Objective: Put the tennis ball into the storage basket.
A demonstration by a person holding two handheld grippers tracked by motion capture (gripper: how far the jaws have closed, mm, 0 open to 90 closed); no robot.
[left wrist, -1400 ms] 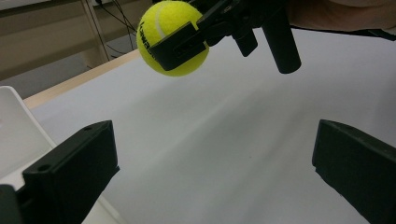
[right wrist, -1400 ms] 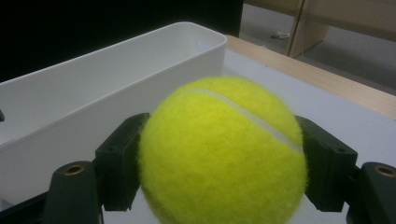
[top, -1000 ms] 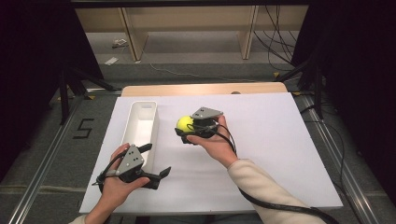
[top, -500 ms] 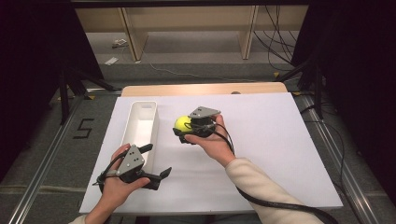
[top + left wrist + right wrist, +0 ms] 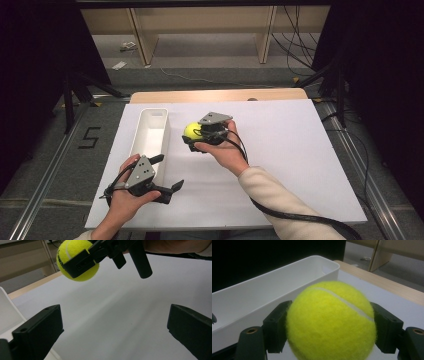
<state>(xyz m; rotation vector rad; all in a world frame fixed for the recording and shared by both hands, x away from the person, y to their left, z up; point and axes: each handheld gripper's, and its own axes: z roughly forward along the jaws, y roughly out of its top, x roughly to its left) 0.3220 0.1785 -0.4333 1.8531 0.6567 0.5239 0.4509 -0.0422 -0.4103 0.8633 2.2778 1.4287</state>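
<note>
My right claw pinched the tennis ball between both jaws, held above the white table just beside the long white bin, which lay at nine o'clock from the ball. My left claw stood spread and empty near the bin's six o'clock end.

Right gripper: at the centre of the table in the high view, jaws pointing to 9 o'clock and clamped on the ball.
Right hand: under the gripper body, forearm running off to 5 o'clock.
Left gripper: at 7 o'clock, jaws wide apart, nothing between them, pointing to 3 o'clock.
Left hand: wrapped round the gripper body, coming in from 6 o'clock.
</note>
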